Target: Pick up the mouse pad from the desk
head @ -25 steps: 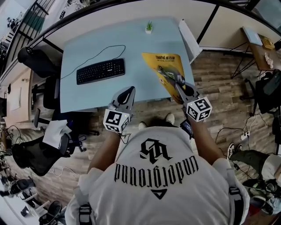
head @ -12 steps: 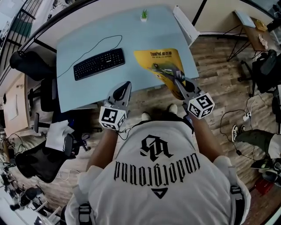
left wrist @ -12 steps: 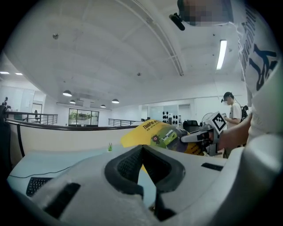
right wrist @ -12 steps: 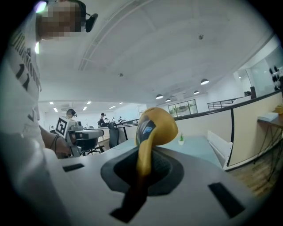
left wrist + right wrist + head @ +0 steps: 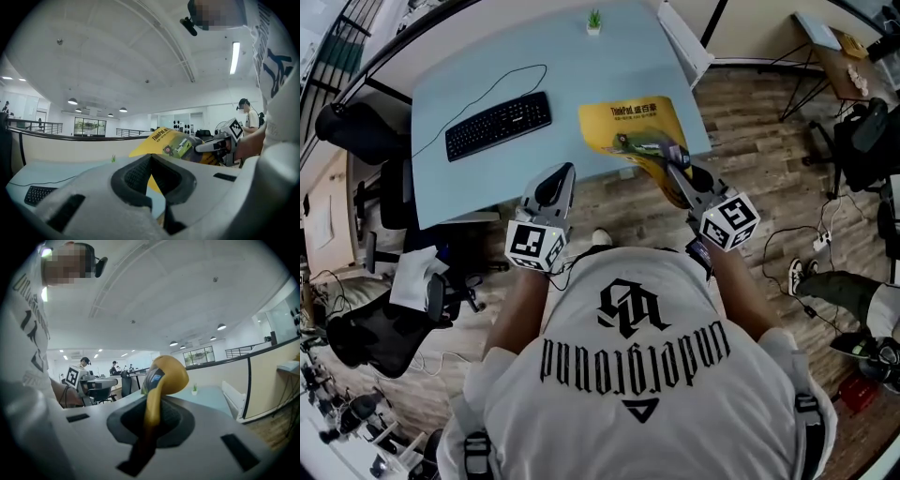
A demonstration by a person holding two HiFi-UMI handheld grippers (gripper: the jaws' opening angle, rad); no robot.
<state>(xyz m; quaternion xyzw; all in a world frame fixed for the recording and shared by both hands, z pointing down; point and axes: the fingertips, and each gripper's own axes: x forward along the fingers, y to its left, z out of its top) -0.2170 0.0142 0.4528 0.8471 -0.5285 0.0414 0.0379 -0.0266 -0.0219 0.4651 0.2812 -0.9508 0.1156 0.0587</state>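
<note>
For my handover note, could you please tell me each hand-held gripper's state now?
Left hand-held gripper: closed, empty.
Right hand-held gripper: closed on the yellow mouse pad.

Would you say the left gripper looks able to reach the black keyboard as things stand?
Probably yes. The left gripper is empty and sits off the desk's near edge, with bare desk top between it and the keyboard. The mouse pad in the right gripper is off to the other side.
</note>
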